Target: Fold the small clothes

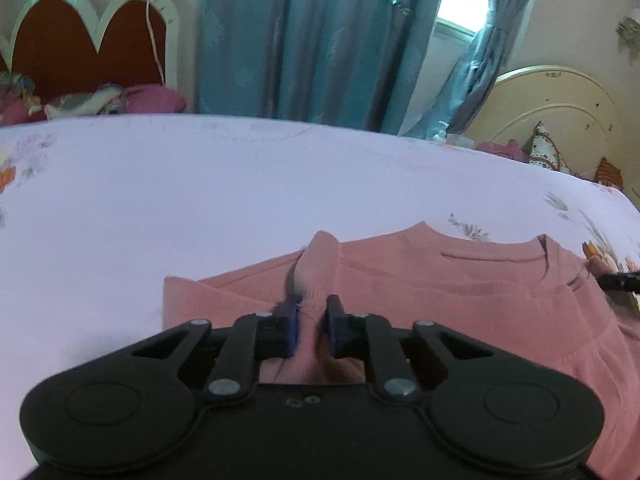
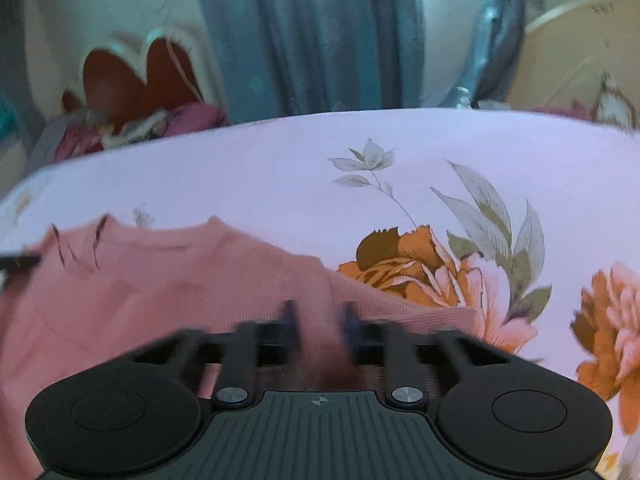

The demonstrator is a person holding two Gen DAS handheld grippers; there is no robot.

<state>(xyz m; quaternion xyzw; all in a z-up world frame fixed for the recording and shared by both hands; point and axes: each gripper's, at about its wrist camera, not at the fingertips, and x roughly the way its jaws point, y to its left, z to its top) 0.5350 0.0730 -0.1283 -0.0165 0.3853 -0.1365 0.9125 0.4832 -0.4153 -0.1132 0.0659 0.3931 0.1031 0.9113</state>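
A small pink top (image 1: 460,292) lies on the lilac bedsheet (image 1: 200,200), its neckline toward the far side. My left gripper (image 1: 313,322) is shut on a raised fold of the top's left edge, which sticks up between the blue pads (image 1: 291,330). In the right wrist view the pink top (image 2: 160,292) fills the lower left. My right gripper (image 2: 318,330) is blurred and shut on the top's cloth at its right side. The tip of the other gripper shows at each view's edge.
The sheet has large orange flowers (image 2: 404,268) and grey leaves on the right. Beyond the bed stand blue curtains (image 1: 312,40), a red scalloped headboard (image 1: 88,36) with pink pillows, and a cream round headboard (image 1: 560,108).
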